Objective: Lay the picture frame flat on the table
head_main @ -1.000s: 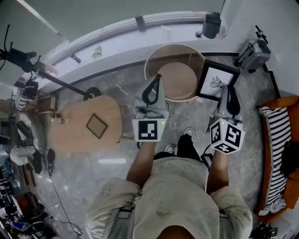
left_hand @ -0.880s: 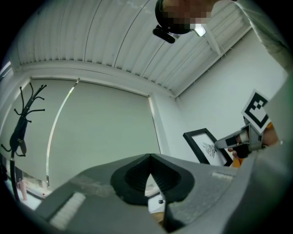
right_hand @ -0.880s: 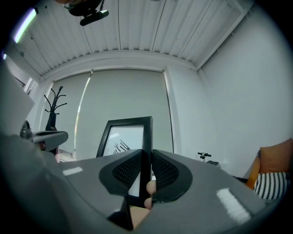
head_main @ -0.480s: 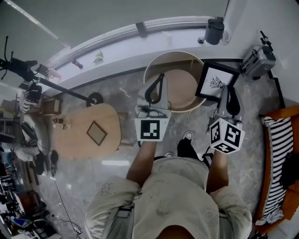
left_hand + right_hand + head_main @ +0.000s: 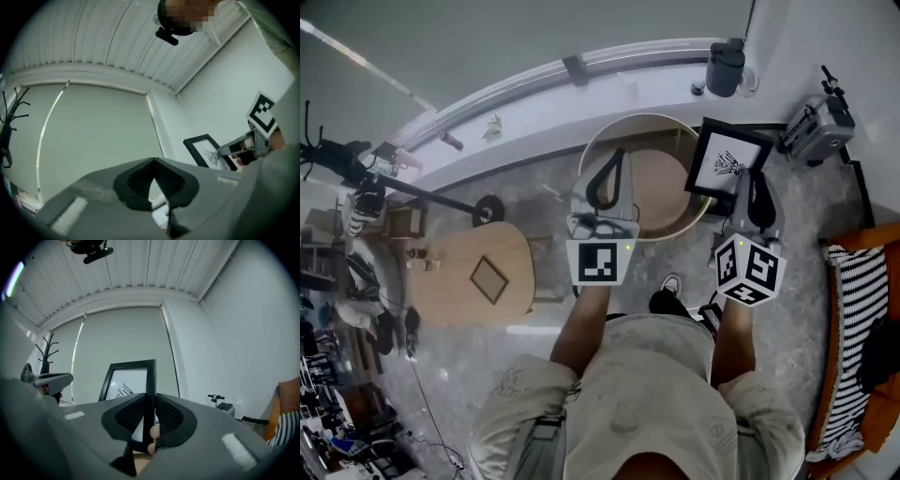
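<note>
Black picture frame (image 5: 727,161) with white print stands upright, seemingly over the round table (image 5: 666,178)'s edge.

My right gripper (image 5: 754,184) grips the black frame (image 5: 727,159) at its near right edge, and the frame shows tilted against the right rim of the round table (image 5: 609,131). My left gripper (image 5: 615,161) hangs over that table, tips together and empty. Well to the left stands an oval table (image 5: 450,281) with a small square (image 5: 490,279) on it.

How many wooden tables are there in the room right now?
2. A round table stands just ahead of the person; an oval table stands off to the left. Others may be hidden.
</note>
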Action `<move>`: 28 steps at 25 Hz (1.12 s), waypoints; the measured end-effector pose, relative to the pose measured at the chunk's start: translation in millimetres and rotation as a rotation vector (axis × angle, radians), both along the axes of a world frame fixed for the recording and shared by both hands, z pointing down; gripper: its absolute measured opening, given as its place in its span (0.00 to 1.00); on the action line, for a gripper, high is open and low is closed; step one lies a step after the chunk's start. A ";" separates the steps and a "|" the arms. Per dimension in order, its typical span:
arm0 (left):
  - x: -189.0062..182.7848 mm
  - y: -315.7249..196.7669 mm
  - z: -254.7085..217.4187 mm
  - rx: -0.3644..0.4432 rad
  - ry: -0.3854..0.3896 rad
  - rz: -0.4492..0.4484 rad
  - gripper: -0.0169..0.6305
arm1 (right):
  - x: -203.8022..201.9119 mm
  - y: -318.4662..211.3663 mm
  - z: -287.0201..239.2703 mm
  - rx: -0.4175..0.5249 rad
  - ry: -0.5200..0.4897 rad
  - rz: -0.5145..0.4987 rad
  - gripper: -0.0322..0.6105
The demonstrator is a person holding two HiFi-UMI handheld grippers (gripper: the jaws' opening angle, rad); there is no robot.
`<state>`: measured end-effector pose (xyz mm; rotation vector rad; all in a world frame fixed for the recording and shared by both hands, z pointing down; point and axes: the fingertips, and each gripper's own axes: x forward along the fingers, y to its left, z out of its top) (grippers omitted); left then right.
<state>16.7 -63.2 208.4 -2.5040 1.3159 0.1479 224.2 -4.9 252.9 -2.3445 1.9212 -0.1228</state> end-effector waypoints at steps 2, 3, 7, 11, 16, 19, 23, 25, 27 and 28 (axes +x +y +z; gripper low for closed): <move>11.2 -6.3 2.4 -0.004 -0.021 -0.006 0.03 | 11.9 -8.2 2.3 -0.004 -0.003 -0.003 0.16; 16.2 -10.3 3.4 -0.007 -0.029 -0.009 0.03 | 17.2 -12.9 3.3 -0.006 -0.005 -0.006 0.16; 29.5 -25.8 2.8 -0.021 -0.022 -0.023 0.03 | 33.0 -30.2 6.8 -0.014 -0.012 -0.020 0.16; 41.5 -37.1 3.9 -0.021 -0.031 -0.041 0.03 | 47.8 -46.4 9.4 -0.017 -0.015 -0.035 0.16; 43.5 -46.4 10.4 -0.043 -0.029 -0.070 0.03 | 55.4 -63.6 18.8 -0.036 0.002 -0.063 0.16; 43.1 -56.2 13.8 -0.050 -0.046 -0.085 0.03 | 59.7 -73.6 24.5 -0.050 -0.009 -0.066 0.16; 37.7 -74.4 22.5 -0.067 -0.043 -0.099 0.03 | 58.6 -91.0 34.0 -0.062 -0.023 -0.072 0.16; 36.1 -84.9 26.5 -0.069 -0.039 -0.099 0.03 | 57.2 -98.6 39.6 -0.073 -0.022 -0.071 0.16; 33.6 -96.0 28.3 -0.074 -0.021 -0.096 0.03 | 54.2 -109.0 42.2 -0.081 -0.016 -0.071 0.16; 32.5 -101.8 29.3 -0.076 -0.017 -0.093 0.03 | 52.4 -114.9 42.7 -0.084 -0.010 -0.070 0.16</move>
